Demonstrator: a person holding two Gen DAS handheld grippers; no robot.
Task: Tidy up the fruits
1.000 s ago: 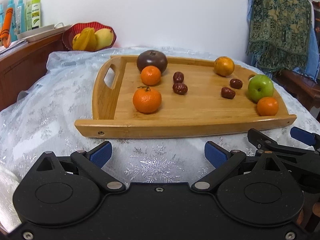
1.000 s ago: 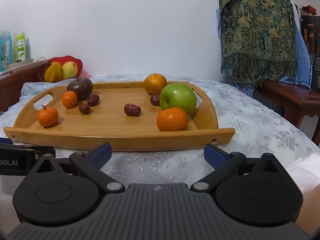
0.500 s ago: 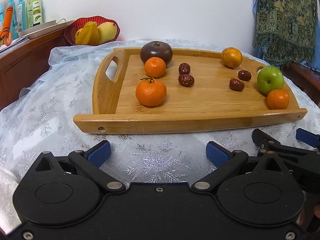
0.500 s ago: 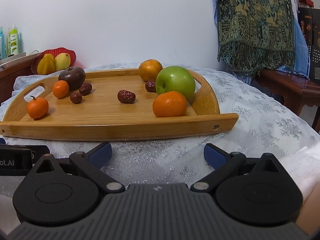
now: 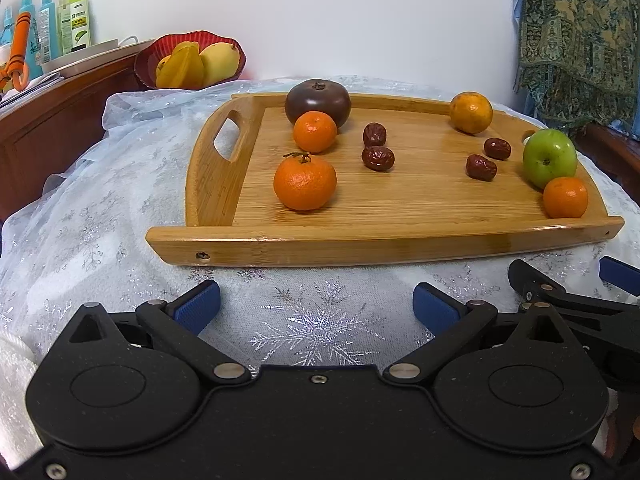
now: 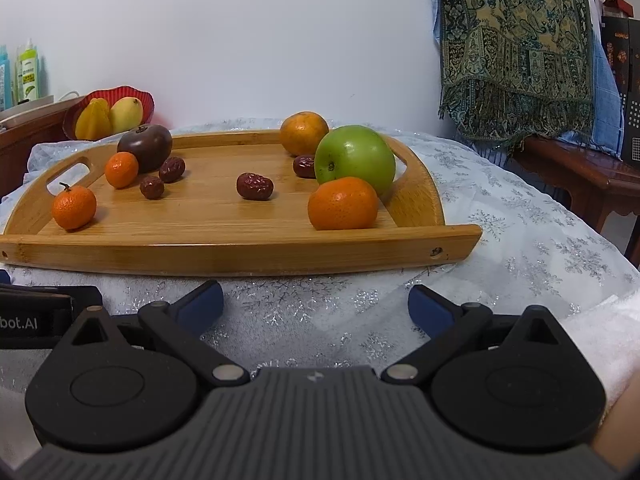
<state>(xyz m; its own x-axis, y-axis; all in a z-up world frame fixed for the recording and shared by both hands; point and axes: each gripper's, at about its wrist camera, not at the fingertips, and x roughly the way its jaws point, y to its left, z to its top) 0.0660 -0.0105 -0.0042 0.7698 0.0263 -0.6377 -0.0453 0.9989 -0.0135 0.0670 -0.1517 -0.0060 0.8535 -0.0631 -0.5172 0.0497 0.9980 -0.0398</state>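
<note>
Both the left hand-held gripper point(image 5: 316, 300) and right hand-held gripper point(image 6: 316, 300) hover spread apart and empty short of the wooden tray point(image 5: 400, 244), where mandarins point(image 5: 305, 182), dates point(image 5: 378, 158), a green apple point(image 5: 550, 162) and a dark fruit point(image 5: 318, 102) at 11 o'clock lie mixed, so sorting looks unfinished.

Both views are bright and evenly lit — soft indoor light, seemingly from above and in front. The fruit casts only faint, short shadows on the wooden tray point(image 5: 400, 240), whose front rim shows a mild sheen. The green apple point(image 6: 354, 158) carries a small highlight. Focus is sharp across the middle. Fisheye distortion bows straight edges, and the corners darken — most clearly in the right wrist view.
</note>
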